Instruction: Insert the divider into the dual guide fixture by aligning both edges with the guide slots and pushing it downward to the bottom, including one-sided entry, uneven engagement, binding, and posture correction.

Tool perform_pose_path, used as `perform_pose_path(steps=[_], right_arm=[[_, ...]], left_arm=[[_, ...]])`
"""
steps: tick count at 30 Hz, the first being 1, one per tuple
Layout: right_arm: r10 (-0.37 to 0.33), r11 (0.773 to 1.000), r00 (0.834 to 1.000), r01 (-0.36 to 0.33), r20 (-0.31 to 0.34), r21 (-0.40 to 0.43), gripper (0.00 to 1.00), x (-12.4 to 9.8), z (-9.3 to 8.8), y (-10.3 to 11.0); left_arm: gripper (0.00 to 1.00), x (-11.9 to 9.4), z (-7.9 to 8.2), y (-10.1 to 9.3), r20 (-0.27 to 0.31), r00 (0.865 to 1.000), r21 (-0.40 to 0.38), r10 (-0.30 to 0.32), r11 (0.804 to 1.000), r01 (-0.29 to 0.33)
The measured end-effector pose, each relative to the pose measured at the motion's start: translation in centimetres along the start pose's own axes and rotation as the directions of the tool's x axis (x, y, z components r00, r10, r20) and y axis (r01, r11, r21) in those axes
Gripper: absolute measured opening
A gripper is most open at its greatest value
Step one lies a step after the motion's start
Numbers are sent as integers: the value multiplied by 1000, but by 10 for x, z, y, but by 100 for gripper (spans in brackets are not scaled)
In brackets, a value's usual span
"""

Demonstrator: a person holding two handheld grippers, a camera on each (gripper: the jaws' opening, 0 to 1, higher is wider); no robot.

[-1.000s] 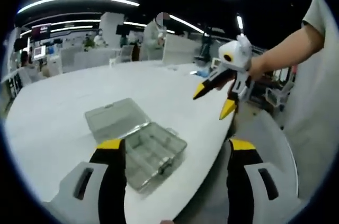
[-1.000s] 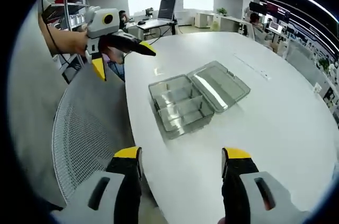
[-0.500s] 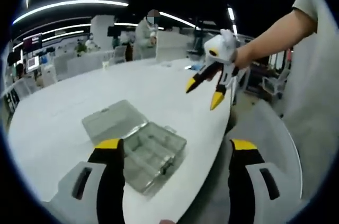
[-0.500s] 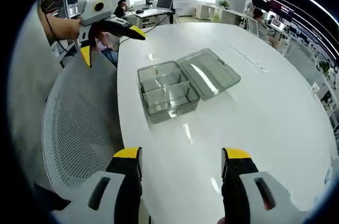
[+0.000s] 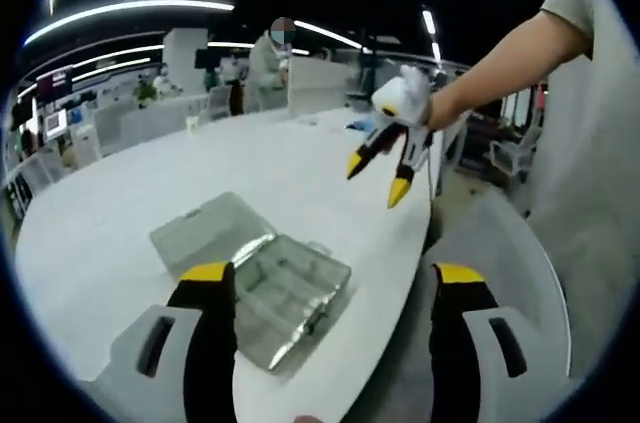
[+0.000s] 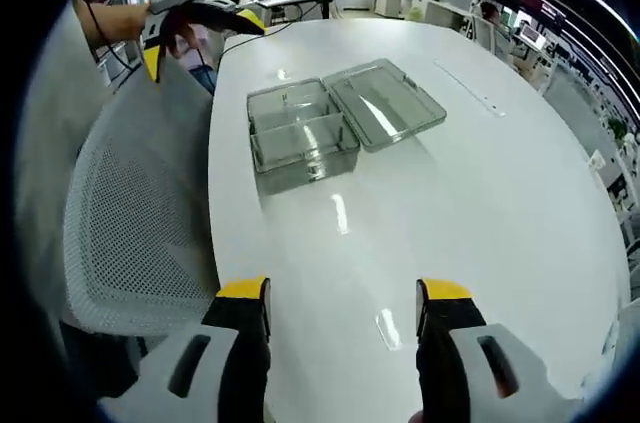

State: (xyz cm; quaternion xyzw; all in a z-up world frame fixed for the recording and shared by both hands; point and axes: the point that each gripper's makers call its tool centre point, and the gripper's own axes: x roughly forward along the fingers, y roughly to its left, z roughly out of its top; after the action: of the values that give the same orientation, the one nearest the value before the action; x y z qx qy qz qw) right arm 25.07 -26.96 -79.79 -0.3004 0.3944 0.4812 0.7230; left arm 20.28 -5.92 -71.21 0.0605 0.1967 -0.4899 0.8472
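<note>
Clear compartment box (image 6: 300,133) sits open near table (image 6: 480,203) edge, lid (image 6: 385,103) flat beside it. Left gripper (image 5: 325,288) and right gripper (image 6: 340,308) both spread, empty. Divider: we cannot spot it. We'd locate it first, then start both edges level.

- Bright ceiling light strips (image 5: 130,11) overhead; the room beyond looks dim.
- Glare streaks on the white table (image 6: 480,193).
- Fisheye bending curves straight edges.
- Distant desks are soft and blurred.
</note>
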Motion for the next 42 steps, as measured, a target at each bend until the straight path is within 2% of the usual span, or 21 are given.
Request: perform_pose_path(steps=[12,24,32,35,42], right_arm=[[6,999,999,-7,-38,-35,51,4,-21,-20],[25,996,993,-34,-116,-80,48,7,-50,-27],[25,992,990,-42,-136,-121,44,10,-52,-35],[39,985,987,-64,-154,-163,44,14,-51,-34],[59,975,981,-96,-183,-200,42,23,-54,-38]], left_arm=[[77,3,-2,-4,-15,1000,-11,-13,1000,13],[74,9,-1,-10,-27,999,-4,-28,1000,28],[73,11,-4,-10,-40,999,-15,-27,1000,27],[73,11,-4,-10,-44,999,-13,-30,999,29],[73,12,-1,-8,-45,999,-18,-30,999,30]])
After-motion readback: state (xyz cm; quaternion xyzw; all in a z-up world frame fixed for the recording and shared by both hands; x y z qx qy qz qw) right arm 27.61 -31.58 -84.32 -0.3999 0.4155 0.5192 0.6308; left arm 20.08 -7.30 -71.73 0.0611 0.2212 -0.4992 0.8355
